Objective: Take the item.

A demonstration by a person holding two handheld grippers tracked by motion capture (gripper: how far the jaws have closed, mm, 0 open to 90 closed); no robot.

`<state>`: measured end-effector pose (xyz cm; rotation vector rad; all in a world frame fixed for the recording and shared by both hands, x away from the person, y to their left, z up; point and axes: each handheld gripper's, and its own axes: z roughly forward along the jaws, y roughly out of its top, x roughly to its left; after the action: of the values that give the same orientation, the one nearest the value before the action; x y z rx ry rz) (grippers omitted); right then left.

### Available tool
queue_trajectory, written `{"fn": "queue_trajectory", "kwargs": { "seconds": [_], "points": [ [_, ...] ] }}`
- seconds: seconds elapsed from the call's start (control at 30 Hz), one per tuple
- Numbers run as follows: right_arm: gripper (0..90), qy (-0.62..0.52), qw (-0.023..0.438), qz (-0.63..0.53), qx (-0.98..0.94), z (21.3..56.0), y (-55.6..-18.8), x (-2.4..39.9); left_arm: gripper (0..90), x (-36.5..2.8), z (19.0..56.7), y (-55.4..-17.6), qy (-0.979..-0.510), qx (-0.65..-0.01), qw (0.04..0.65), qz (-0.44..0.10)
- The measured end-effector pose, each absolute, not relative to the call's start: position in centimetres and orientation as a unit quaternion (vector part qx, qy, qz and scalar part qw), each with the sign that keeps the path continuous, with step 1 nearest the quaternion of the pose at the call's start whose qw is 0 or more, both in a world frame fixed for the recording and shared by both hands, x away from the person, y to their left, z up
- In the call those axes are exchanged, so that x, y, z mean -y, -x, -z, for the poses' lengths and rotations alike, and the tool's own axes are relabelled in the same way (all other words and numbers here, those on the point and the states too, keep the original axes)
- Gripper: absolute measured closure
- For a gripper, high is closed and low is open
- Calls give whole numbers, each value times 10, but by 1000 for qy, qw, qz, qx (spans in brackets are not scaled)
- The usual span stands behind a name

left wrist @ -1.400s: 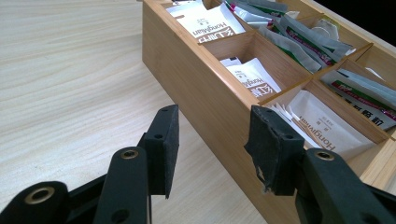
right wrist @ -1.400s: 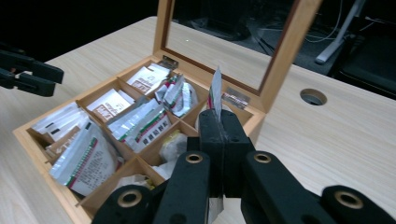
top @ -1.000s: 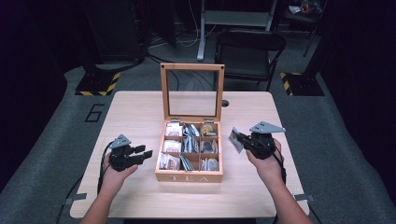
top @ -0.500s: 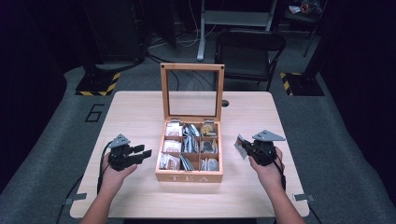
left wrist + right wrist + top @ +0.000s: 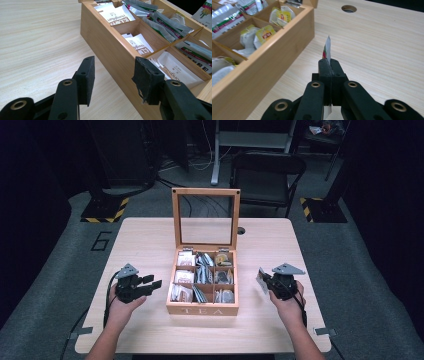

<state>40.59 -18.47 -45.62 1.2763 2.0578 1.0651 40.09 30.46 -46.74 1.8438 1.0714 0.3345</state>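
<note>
Right of tea box (image 5: 202, 309): right gripper (image 5: 329, 60) clamped on sachet (image 5: 327, 50); left gripper (image 5: 113, 75) apart.

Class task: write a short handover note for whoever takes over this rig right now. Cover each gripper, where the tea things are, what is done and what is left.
Right gripper: shut on a tea packet, low over the table right of the tea box.
Left gripper: open, empty, by the box's left wall.
Box: lid up, compartments filled with tea bags.
Done: one packet is out of the box and gripped.
Left: probably set the packet down on the table; the rest is unclear.
</note>
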Motion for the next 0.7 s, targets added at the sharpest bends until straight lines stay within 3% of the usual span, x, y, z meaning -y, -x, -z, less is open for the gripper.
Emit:
{"fn": "queue_trajectory", "kwargs": {
  "seconds": [0.7],
  "points": [
    [895, -497, 255, -361, -747, 472, -412, 205, 515, -303, 468, -401, -752, -437, 473, -140]
  ]
}}
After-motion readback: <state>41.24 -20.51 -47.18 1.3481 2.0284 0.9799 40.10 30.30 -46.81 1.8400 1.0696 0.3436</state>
